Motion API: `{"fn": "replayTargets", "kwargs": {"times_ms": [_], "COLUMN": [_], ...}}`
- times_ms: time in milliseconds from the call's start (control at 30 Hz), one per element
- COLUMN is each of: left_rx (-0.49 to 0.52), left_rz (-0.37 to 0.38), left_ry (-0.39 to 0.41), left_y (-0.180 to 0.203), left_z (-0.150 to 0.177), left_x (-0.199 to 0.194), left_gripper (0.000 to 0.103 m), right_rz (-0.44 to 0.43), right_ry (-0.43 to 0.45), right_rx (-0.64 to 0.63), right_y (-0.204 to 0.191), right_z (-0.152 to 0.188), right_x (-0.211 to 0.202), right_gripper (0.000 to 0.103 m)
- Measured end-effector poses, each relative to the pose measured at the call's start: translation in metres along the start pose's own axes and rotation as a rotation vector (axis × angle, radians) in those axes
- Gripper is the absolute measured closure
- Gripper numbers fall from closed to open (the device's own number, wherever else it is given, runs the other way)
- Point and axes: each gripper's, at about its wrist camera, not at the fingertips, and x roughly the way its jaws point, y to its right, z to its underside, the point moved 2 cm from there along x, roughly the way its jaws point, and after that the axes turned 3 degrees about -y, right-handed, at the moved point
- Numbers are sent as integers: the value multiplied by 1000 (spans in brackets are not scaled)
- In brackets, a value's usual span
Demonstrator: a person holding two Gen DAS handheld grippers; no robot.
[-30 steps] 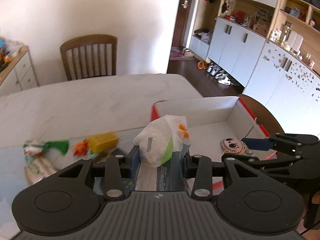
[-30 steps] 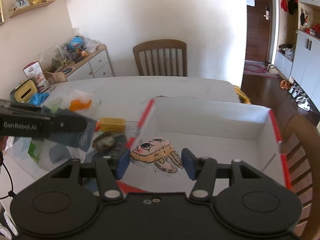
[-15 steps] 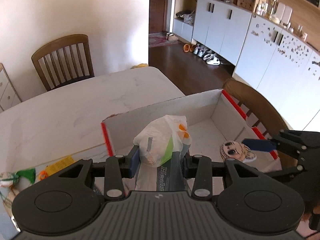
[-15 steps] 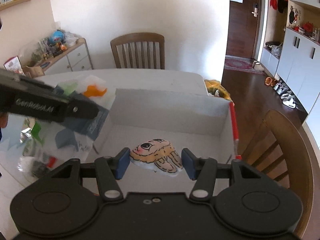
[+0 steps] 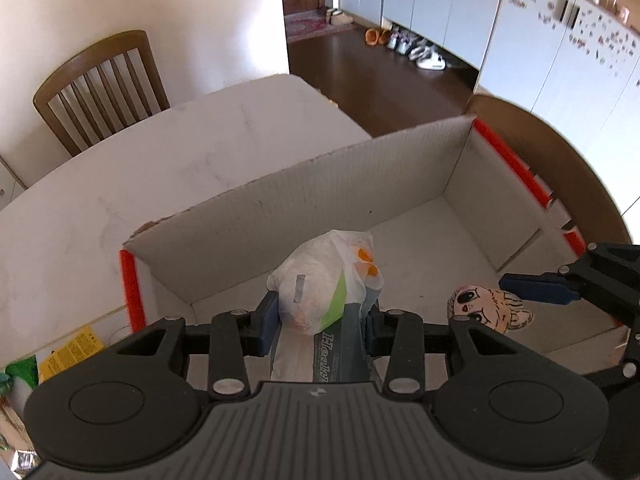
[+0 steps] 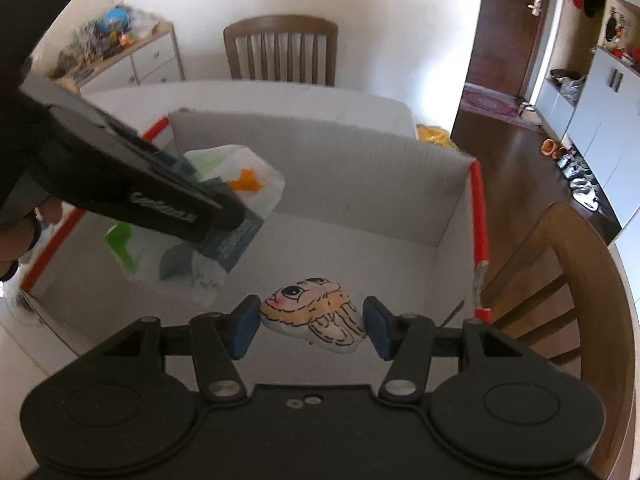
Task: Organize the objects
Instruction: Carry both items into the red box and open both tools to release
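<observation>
White marble-look tabletop (image 5: 120, 208) spreads out ahead of and to the left of the left gripper (image 5: 319, 320), carrying a big open cardboard box with a pale inside and red-taped edges (image 5: 304, 204). This box fills the space directly ahead of and below both claws. A brown wooden slat-back chair (image 6: 280, 52) stands at the far side of the table, beyond the box, and a second brown wooden chair (image 6: 560, 280) curves round to the right of the right gripper (image 6: 311, 326).

Above the near left part of the box, the left gripper's claw is clamped onto a crinkled white plastic bag with orange and green print (image 5: 326, 282), which is wrapped over a grey-blue packet with white lettering (image 5: 340, 356). From the right wrist view the bundle hangs in the air over the box interior, to the left of the right claw; whether it touches the floor of the box cannot be told.

Held between the blue pads (image 6: 245, 326) of the right gripper is a flat cartoon-face cutout with big eyes and tan hair (image 6: 316, 312), low over the box floor near its front wall. Both pads sit against its sides.

Outside the box, left of the left claw, a yellow printed packet (image 5: 70, 354) lies on the table beside a scrap of green wrapper (image 5: 22, 372).
</observation>
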Motion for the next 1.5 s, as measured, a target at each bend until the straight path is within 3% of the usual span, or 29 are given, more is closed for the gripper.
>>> {"fn": "replayTargets", "kwargs": {"times_ms": [267,800,1133,1500], "left_rx": [20,43,20,-7], "left_rz": [3,30,21,17], "left_ry": [-82,-187,-176,-93], "left_y": [9,11,5,-2], "left_z": [-1,0,0,-2], "left_x": [32,59,59,32], "left_gripper": [63,59,41,40], "right_rz": [-18,7,11,-6], "right_ry": [-60,-131,-113,-50], "right_rx": [-18,-18,-13,10], "right_y": [2,0,2,4], "right_z": [-5,-6,-11,-7], "right_x": [17,30,25,-2], "right_gripper": [48,46,35,27]}}
